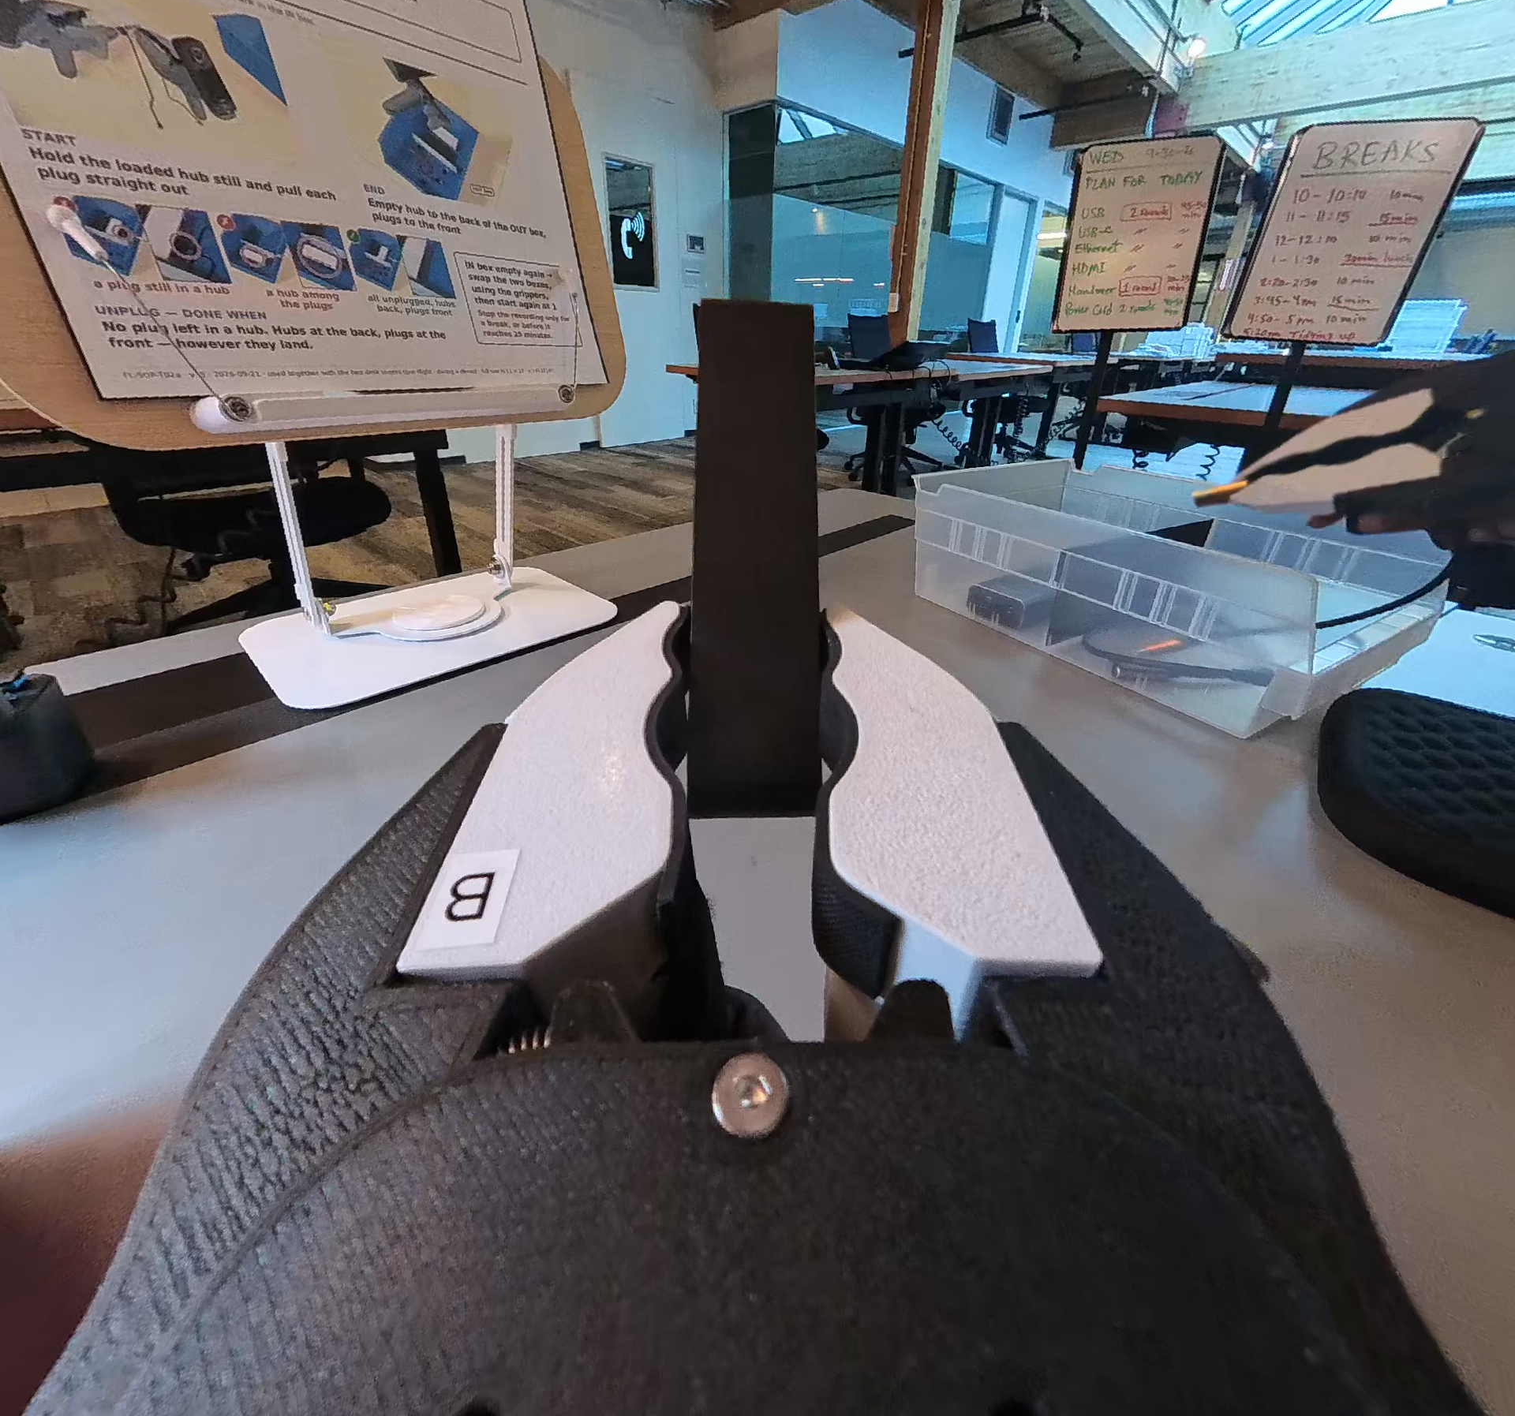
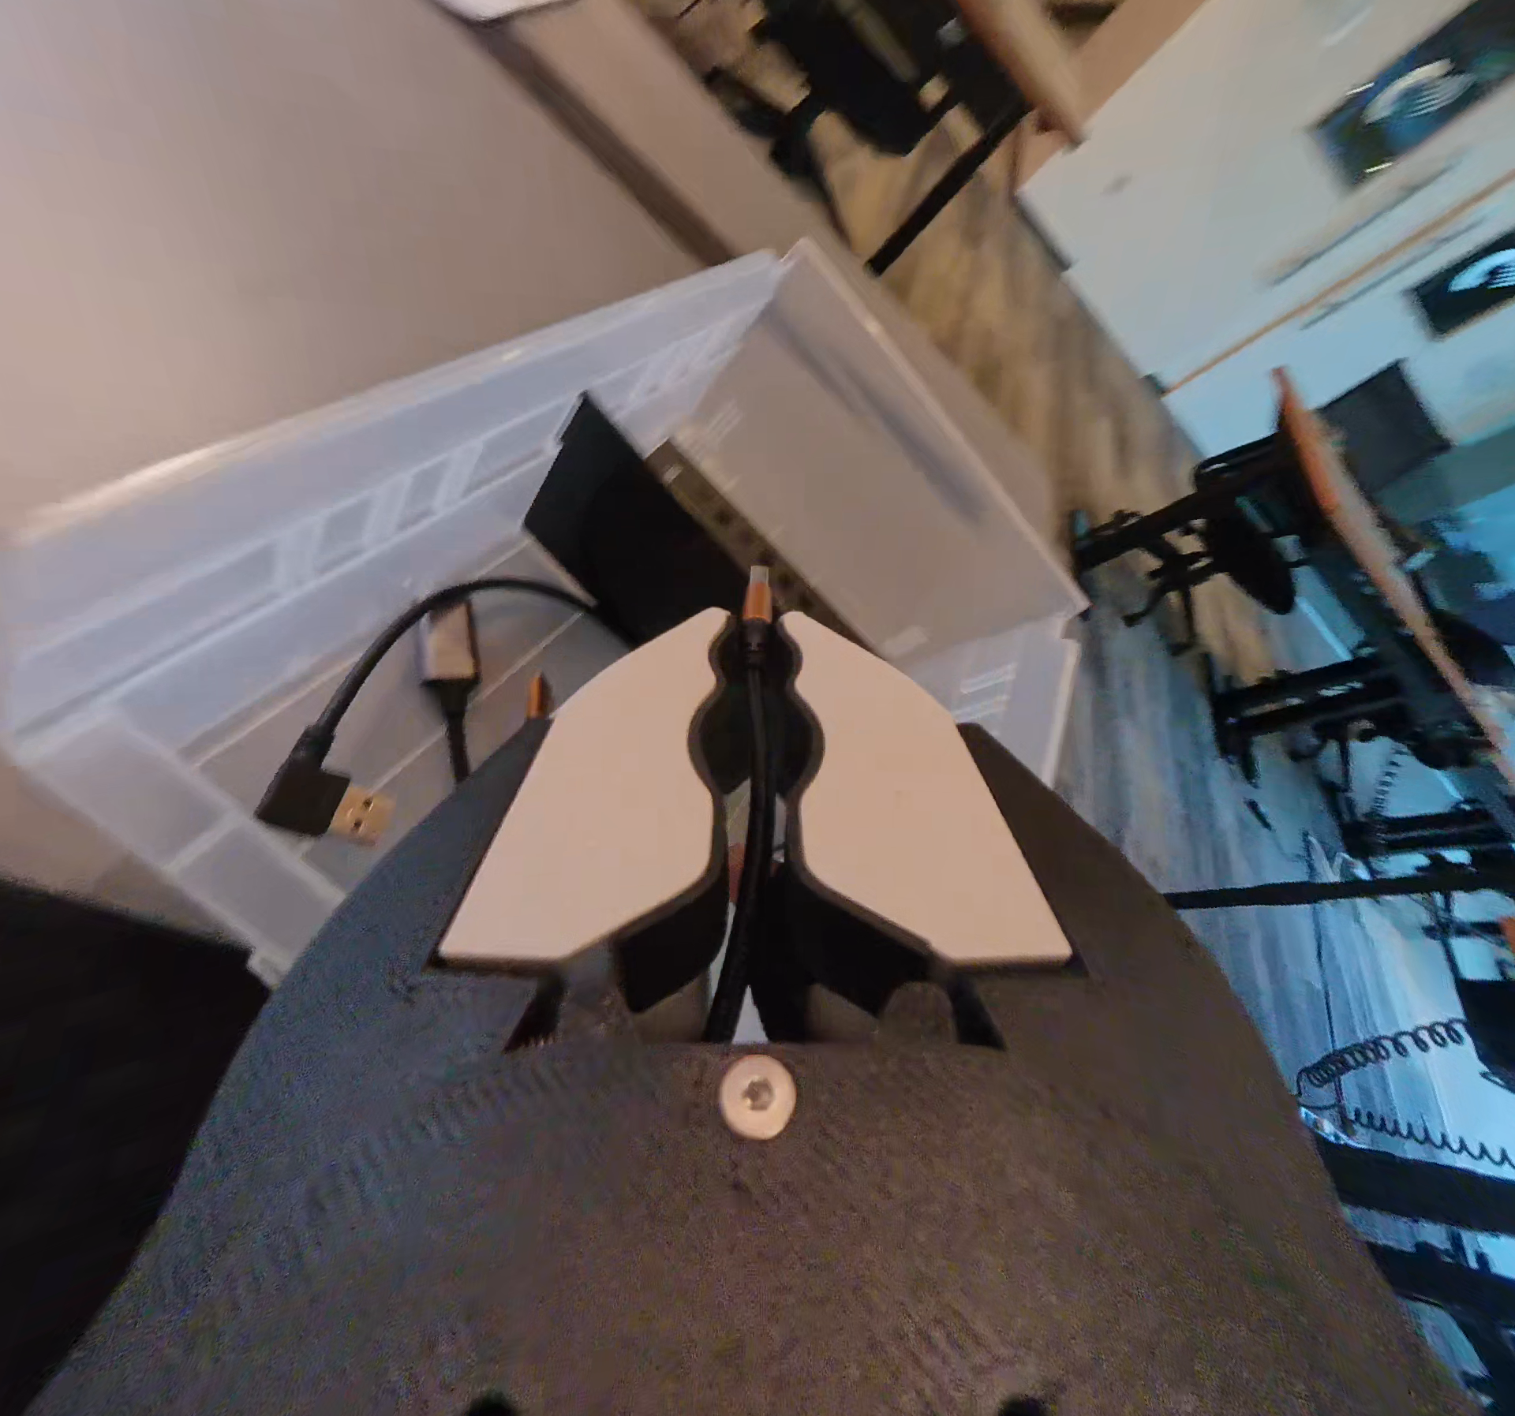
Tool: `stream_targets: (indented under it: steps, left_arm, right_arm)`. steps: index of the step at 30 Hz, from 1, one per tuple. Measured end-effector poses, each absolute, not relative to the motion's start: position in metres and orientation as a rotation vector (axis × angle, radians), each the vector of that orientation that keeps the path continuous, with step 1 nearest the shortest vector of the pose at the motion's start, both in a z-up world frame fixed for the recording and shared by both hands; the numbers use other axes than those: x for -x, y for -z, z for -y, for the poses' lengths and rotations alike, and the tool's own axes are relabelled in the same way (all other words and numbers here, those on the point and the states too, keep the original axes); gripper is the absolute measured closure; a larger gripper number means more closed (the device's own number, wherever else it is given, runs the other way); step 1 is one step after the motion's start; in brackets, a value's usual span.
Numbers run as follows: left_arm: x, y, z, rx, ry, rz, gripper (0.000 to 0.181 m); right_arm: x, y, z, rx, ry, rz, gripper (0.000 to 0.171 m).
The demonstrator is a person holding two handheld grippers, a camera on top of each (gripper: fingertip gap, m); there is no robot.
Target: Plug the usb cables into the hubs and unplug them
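My left gripper (image 1: 754, 623) is shut on a long black hub (image 1: 754, 434) and holds it upright above the grey table (image 1: 246, 844). My right gripper (image 2: 756, 621) is shut on a black USB cable (image 2: 750, 803); its orange plug (image 2: 756, 594) sticks out past the fingertips. It hovers over a clear plastic bin (image 2: 246, 516). The right gripper (image 1: 1238, 485) also shows at the right edge of the left wrist view, above the bin (image 1: 1189, 606). In the bin lie a small grey hub (image 2: 449, 647) with a black angled USB plug (image 2: 328, 803) and another orange plug (image 2: 537, 696).
An instruction sheet (image 1: 287, 147) stands on a white stand (image 1: 426, 631) at the back left. A black padded rest (image 1: 1426, 786) lies at the right. A black divider (image 2: 615, 541) splits the bin. A black block (image 1: 1004, 602) lies in it. Two whiteboards (image 1: 1139, 229) stand behind. My hands' fingertips stand some 40 centimeters from each other.
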State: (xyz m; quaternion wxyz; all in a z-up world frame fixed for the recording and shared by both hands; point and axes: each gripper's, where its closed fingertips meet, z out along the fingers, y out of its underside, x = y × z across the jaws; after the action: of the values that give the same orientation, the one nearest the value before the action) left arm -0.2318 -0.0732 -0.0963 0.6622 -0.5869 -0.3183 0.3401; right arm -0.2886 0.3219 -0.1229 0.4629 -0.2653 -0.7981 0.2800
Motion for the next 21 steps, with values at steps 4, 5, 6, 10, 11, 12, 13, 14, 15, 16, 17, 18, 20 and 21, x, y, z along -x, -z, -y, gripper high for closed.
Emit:
stream_targets:
  steps: [4, 5, 6, 10, 11, 12, 13, 14, 15, 16, 17, 18, 20, 21]
  left_arm:
    - [0.231, 0.096, 0.073, 1.327, -0.772, 0.716, 0.153]
    - [0.231, 0.096, 0.073, 1.327, -0.773, 0.716, 0.153]
    - [0.231, 0.095, 0.073, 1.327, -0.774, 0.716, 0.153]
    - [0.231, 0.094, 0.074, 1.321, -0.778, 0.716, 0.153]
    - [0.231, 0.094, 0.074, 1.319, -0.778, 0.716, 0.153]
    - [0.231, 0.094, 0.074, 1.318, -0.777, 0.717, 0.153]
    - [0.231, 0.094, 0.074, 1.319, -0.775, 0.718, 0.153]
    - [0.232, 0.095, 0.074, 1.319, -0.773, 0.719, 0.153]
    - [0.232, 0.095, 0.074, 1.319, -0.772, 0.720, 0.153]
    - [0.232, 0.095, 0.074, 1.320, -0.771, 0.720, 0.153]
    - [0.232, 0.095, 0.073, 1.321, -0.770, 0.720, 0.153]
    - [0.232, 0.096, 0.073, 1.322, -0.770, 0.719, 0.153]
    - [0.232, 0.097, 0.072, 1.323, -0.766, 0.721, 0.153]
    - [0.232, 0.097, 0.071, 1.322, -0.757, 0.724, 0.153]
  right_arm:
    - [0.291, 0.143, -0.320, 0.558, -0.583, 2.191, 0.163]
    - [0.291, 0.148, -0.318, 0.525, -0.568, 2.259, 0.163]
    - [0.290, 0.155, -0.317, 0.506, -0.548, 2.338, 0.162]
    - [0.296, 0.177, -0.333, 0.499, -0.372, 2.525, 0.149]
    - [0.296, 0.181, -0.337, 0.512, -0.351, 2.552, 0.145]
    - [0.297, 0.183, -0.339, 0.532, -0.341, 2.575, 0.142]
    - [0.297, 0.185, -0.341, 0.550, -0.332, 2.588, 0.137]
    - [0.299, 0.185, -0.344, 0.566, -0.316, 2.584, 0.134]
    - [0.301, 0.182, -0.346, 0.576, -0.316, 2.568, 0.133]
    - [0.302, 0.177, -0.344, 0.586, -0.348, 2.543, 0.132]
    - [0.303, 0.168, -0.339, 0.602, -0.409, 2.505, 0.129]
    - [0.305, 0.157, -0.332, 0.620, -0.489, 2.452, 0.125]
    - [0.306, 0.126, -0.310, 0.643, -0.688, 2.303, 0.123]
    - [0.302, 0.107, -0.293, 0.631, -0.816, 2.225, 0.122]
